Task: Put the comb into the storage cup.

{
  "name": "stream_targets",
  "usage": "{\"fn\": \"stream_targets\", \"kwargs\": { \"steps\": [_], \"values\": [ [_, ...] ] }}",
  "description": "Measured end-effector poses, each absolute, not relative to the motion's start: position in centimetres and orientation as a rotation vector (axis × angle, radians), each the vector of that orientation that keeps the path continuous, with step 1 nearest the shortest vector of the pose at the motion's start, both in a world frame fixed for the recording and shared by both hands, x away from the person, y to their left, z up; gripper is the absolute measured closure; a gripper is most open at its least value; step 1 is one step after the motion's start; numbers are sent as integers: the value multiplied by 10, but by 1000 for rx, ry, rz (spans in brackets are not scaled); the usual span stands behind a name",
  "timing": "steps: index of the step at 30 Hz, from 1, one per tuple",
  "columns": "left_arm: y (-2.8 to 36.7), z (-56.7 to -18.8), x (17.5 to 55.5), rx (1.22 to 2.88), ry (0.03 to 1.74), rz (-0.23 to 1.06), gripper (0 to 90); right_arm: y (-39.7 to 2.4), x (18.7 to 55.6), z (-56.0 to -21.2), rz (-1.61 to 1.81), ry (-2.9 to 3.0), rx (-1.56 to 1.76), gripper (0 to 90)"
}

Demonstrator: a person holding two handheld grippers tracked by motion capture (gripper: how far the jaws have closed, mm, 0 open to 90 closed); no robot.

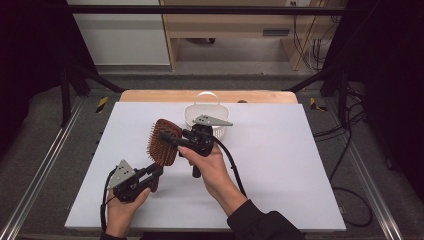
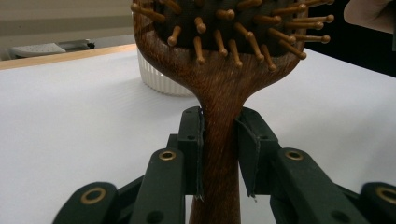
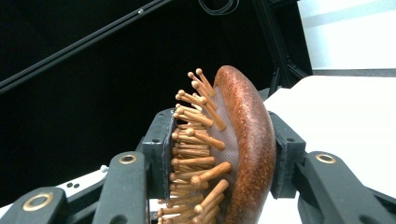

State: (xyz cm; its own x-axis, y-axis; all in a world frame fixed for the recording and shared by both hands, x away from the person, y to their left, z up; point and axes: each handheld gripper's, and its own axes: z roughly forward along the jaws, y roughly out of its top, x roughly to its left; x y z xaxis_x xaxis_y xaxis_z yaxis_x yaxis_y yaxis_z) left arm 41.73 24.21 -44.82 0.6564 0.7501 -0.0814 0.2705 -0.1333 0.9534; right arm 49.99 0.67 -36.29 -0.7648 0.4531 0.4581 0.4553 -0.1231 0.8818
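Left gripper (image 1: 156,172): low at the near left of the table (image 1: 280,165), in the person's left hand (image 1: 120,207); its jaws are clamped on the brush handle, one pad on each side of the neck just below the head – plain in the left gripper view (image 2: 219,154).
Hairbrush (image 1: 164,142): a wooden paddle brush with wooden pins, held up off the white surface between the two grippers, head toward the far side, pin face up and toward the right gripper.
Right gripper (image 1: 172,139): in the right hand (image 1: 210,162), reaching in from the right; its jaws are closed across the brush head – one pad against the pins, the other on the smooth wooden back (image 3: 219,154).
White basket (image 1: 204,114): ribbed, with a hoop handle, standing on the table just behind the right gripper, apart from the brush.
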Motion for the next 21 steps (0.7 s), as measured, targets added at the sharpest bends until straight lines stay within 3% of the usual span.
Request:
{"fn": "stream_targets", "kwargs": {
  "steps": [2, 5, 6, 10, 11, 14, 21],
  "values": [
    [243, -449, 418, 1676, 847, 482, 709, 7, 499, -361, -2096, -2074, -1078, 521],
    [246, -450, 417, 1645, 868, 486, 607, 7, 499, -358, -2117, -2085, -1084, 521],
    [247, -451, 417, 1629, 886, 510, 544, 5, 500, -356, -2138, -2078, -1096, 521],
    [251, -451, 418, 1590, 908, 548, 457, 3, 504, -353, -2176, -2074, -1127, 520],
    [253, -451, 417, 1574, 920, 570, 382, 1, 506, -351, -2190, -2076, -1150, 519],
    [258, -452, 417, 1525, 943, 608, 341, -1, 509, -351, -2198, -2072, -1178, 518],
    [267, -455, 420, 1472, 1003, 699, 132, -11, 521, -346, -2237, -2039, -1278, 514]
  ]
}}
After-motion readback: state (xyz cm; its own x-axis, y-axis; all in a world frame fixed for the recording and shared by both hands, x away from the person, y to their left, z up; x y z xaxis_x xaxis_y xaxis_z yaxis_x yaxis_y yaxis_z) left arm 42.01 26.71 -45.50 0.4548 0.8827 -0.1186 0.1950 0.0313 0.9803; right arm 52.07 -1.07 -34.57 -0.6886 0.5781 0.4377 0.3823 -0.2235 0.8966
